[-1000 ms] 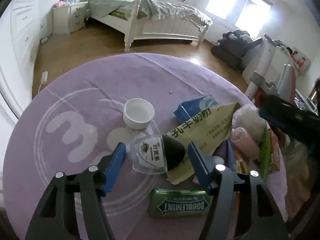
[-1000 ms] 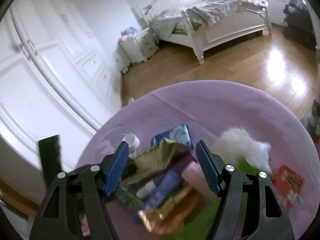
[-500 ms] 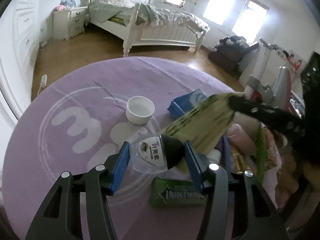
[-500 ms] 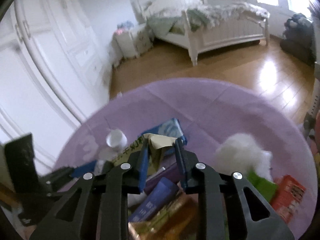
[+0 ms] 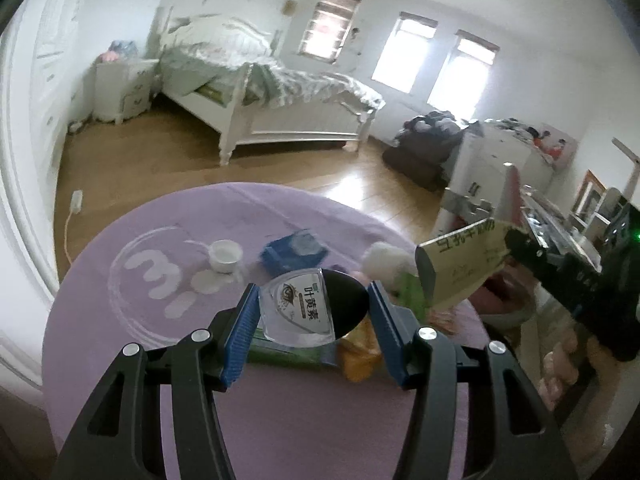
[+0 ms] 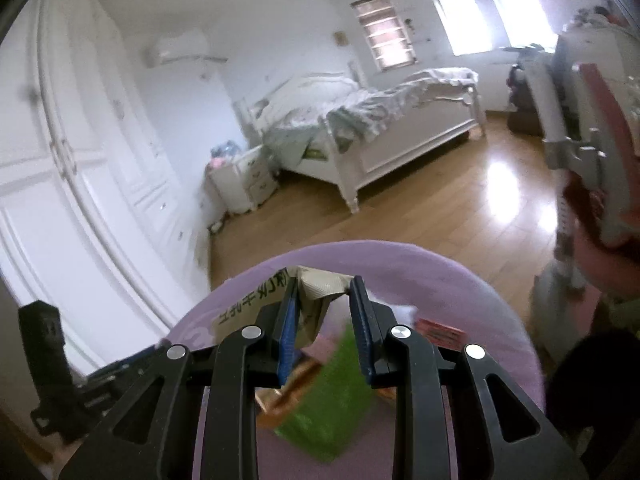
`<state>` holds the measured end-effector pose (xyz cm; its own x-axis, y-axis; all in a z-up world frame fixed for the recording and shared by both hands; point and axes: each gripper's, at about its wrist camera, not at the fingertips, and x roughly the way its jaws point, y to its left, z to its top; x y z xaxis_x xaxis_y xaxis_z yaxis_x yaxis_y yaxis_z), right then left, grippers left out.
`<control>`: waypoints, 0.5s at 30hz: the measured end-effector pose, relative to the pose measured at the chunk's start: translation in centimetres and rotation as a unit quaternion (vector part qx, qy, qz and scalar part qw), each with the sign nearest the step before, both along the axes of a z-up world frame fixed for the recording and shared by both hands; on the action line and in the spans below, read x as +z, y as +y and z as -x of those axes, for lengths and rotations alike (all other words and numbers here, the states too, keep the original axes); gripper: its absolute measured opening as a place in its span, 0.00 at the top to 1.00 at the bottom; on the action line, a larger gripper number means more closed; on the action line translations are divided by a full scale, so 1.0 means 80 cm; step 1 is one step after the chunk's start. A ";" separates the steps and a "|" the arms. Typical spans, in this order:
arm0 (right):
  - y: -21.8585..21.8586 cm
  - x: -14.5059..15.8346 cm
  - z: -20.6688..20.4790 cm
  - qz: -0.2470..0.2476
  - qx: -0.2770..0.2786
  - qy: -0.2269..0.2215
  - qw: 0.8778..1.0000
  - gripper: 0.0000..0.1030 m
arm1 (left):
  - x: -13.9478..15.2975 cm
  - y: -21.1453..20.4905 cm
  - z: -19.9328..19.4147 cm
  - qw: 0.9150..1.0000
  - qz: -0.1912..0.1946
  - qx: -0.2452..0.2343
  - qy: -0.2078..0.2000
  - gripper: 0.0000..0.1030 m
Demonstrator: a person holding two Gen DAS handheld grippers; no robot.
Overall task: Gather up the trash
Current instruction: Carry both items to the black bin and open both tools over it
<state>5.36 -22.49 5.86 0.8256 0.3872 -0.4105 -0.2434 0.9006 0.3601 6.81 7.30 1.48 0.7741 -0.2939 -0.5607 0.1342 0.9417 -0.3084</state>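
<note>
My left gripper (image 5: 312, 312) is shut on a clear plastic blister package (image 5: 298, 310) with a black oval end and holds it above the purple round table (image 5: 132, 320). My right gripper (image 6: 322, 312) is shut on the corner of a tan paper bag (image 6: 316, 290) with green print, lifted off the table. That bag also shows in the left wrist view (image 5: 460, 264), held up at the right. Below lie a green gum pack (image 5: 280, 354), a green wrapper (image 6: 328, 392) and an orange wrapper (image 5: 358, 354).
On the table are a small white cup (image 5: 224, 254), a blue tissue pack (image 5: 294, 248), a white fluffy wad (image 5: 386, 258) and a red packet (image 6: 440, 334). A bed (image 5: 272, 108) and wood floor lie beyond. A cluttered desk (image 5: 560, 232) stands at the right.
Both grippers have closed and risen: the left lifted the blister package off the table, the right lifted the tan bag up and to the right.
</note>
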 end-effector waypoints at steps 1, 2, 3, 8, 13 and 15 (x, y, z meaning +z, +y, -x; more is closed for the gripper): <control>-0.014 0.001 0.010 -0.002 -0.007 -0.001 1.000 0.75 | 0.004 -0.008 0.004 1.000 -0.001 -0.005 -0.004 0.47; -0.028 0.001 0.022 -0.005 -0.013 -0.003 1.000 0.75 | 0.008 -0.016 0.007 1.000 -0.002 -0.012 -0.007 0.47; -0.040 0.001 0.029 -0.006 -0.019 -0.005 1.000 0.75 | 0.012 -0.030 0.011 1.000 -0.003 -0.021 -0.010 0.47; -0.108 0.002 0.083 -0.008 -0.057 -0.017 0.998 0.75 | 0.017 -0.089 0.025 0.998 -0.006 -0.061 -0.015 0.47; -0.169 -0.007 0.125 -0.007 -0.101 -0.021 0.995 0.75 | 0.014 -0.158 0.033 0.993 -0.009 -0.117 -0.015 0.47; -0.199 -0.013 0.137 -0.008 -0.121 -0.020 0.992 0.75 | 0.011 -0.183 0.035 0.991 -0.011 -0.136 -0.012 0.47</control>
<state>-5.62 -38.43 4.84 0.9105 0.1817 -0.3714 -0.0343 0.9284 0.3701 4.04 -7.37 2.33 0.6811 -0.4813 -0.5517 0.3901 0.8763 -0.2828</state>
